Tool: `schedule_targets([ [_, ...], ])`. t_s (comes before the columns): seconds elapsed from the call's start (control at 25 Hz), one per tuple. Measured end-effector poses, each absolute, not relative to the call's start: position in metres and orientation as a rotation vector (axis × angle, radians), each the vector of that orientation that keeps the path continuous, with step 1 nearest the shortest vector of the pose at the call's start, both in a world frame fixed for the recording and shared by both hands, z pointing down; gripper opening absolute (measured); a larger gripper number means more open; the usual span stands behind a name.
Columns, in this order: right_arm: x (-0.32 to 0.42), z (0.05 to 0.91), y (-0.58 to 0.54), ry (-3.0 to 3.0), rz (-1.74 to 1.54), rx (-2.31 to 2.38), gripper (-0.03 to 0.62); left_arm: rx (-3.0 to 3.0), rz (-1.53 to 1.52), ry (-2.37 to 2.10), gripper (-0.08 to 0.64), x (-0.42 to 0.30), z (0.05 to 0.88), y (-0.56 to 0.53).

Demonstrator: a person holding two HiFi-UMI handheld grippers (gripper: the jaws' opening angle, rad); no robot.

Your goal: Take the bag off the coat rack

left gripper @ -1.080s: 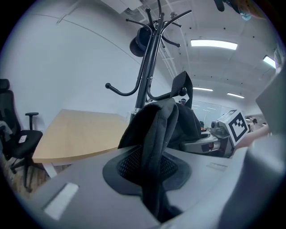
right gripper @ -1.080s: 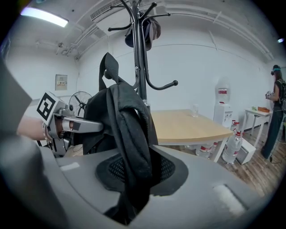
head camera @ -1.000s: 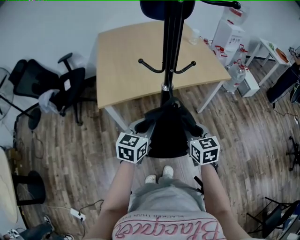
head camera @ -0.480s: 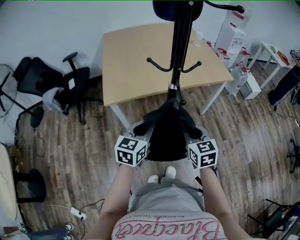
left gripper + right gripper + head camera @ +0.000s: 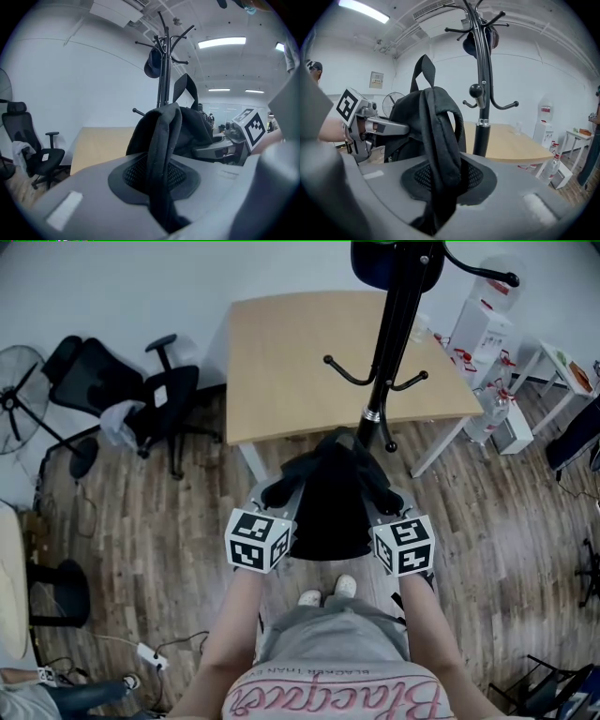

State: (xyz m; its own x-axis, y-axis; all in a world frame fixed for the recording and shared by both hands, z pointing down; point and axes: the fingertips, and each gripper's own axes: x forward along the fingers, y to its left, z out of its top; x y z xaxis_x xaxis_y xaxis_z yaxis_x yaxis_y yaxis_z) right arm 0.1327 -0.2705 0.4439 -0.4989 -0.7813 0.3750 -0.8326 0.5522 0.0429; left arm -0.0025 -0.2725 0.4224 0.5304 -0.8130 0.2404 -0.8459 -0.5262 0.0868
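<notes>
Black bag (image 5: 333,502) hangs off the hooks beside the coat rack (image 5: 394,334), its straps clamped in the left gripper (image 5: 279,493) and right gripper (image 5: 394,495)

Matt black cloth bag (image 5: 333,493), glossy metal coat rack (image 5: 397,324), wood-grain floor (image 5: 169,559).

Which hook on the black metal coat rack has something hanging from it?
One near the top of the coat rack, carrying a dark blue cap. The lower curved hooks are bare; the black backpack hangs on none.
</notes>
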Motion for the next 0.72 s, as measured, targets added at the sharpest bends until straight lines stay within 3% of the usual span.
schedule_targets([
  [0.72, 0.046, 0.372, -0.287, -2.639, 0.033, 1.236, 0.075, 2.588, 0.115, -1.755, 0.064, -0.088, 0.342, -0.271],
])
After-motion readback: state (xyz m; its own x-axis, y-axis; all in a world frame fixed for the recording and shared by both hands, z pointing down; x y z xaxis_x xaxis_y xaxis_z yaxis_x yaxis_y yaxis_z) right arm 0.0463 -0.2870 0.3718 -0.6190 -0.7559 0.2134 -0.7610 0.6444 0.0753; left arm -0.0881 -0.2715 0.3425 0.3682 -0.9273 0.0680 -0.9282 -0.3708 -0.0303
